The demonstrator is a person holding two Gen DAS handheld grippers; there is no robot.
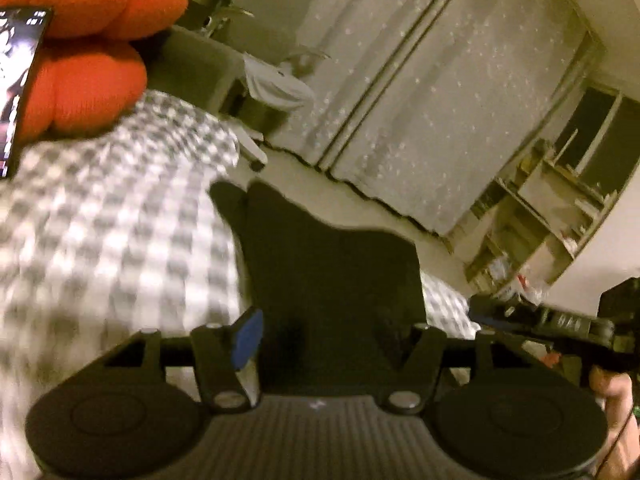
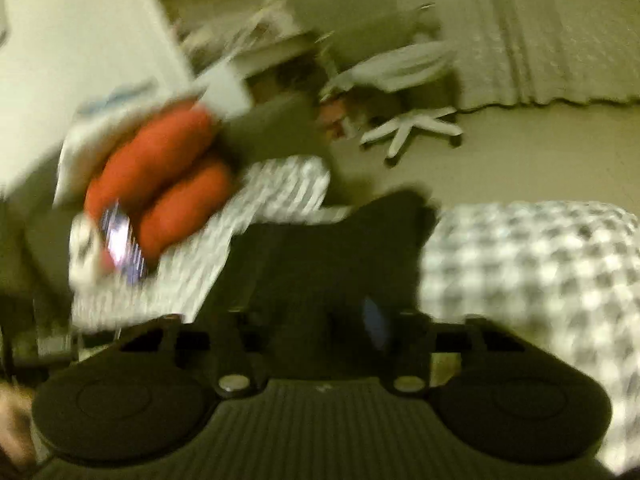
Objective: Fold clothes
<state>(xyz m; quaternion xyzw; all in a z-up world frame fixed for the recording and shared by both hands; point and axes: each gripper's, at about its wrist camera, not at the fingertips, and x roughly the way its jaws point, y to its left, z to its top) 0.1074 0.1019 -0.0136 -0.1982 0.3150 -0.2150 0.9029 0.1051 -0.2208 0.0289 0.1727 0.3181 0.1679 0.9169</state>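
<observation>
While both views are blurring, the left gripper (image 1: 332, 332) is sitting at lower centre of its frame with its jaws spread wide and a dark garment (image 1: 328, 264) lying in the gap; whether the pads are pinching it cannot be told. A blue pad (image 1: 248, 336) is showing on the jaw at left. The right gripper (image 2: 324, 328) is also straddling the garment (image 2: 332, 256) at mid-frame, jaws apart, grip unclear. Checked bedding (image 1: 116, 232) is spreading under the garment, filling the left of the left view and the right of the right view (image 2: 532, 264). An orange cushion (image 1: 88, 40) is occupying the upper left, a phone (image 1: 20, 80) leaning against it. A curtain (image 1: 440, 92) is hanging across the upper right, and a white chair (image 2: 408, 92) is standing at upper centre of the right view.
</observation>
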